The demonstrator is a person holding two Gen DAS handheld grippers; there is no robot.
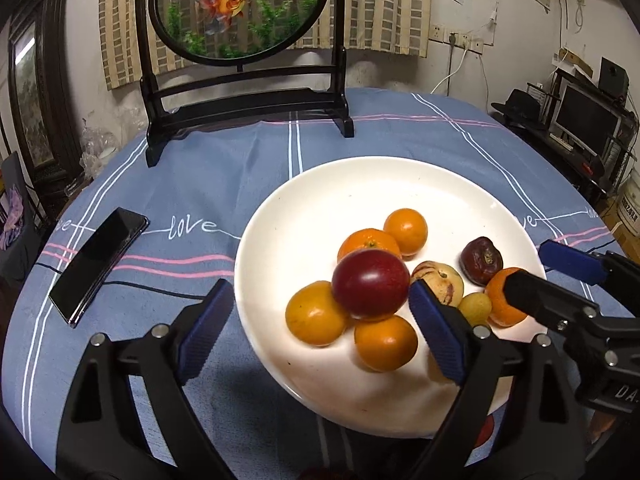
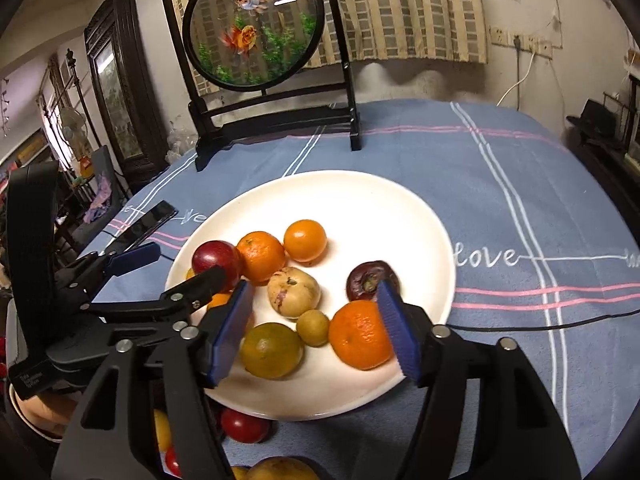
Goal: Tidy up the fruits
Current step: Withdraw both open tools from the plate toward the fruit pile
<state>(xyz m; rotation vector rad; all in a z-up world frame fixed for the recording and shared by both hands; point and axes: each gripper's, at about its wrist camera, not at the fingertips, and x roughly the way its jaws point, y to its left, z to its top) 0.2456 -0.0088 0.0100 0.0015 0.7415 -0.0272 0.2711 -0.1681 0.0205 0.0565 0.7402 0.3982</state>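
Note:
A white plate (image 1: 360,184) on the blue cloth holds several fruits. A red plum (image 1: 370,284) rests on top of several oranges, and my left gripper (image 1: 320,332) stands open around it, its right pad close beside the plum. In the right wrist view my right gripper (image 2: 316,330) is open over the plate's (image 2: 360,192) near side. An orange mandarin (image 2: 362,334) lies against its right pad, with a greenish citrus (image 2: 272,350) and a small yellow fruit (image 2: 313,327) between the pads. A pale blotchy fruit (image 2: 294,292) and a dark purple fruit (image 2: 372,280) lie further in.
A black phone (image 1: 96,264) lies left of the plate. A round goldfish screen on a black stand (image 1: 240,80) stands at the table's far side. A black cable (image 2: 560,322) crosses the cloth on the right. More fruit, one red (image 2: 244,426), sits below the plate's near rim.

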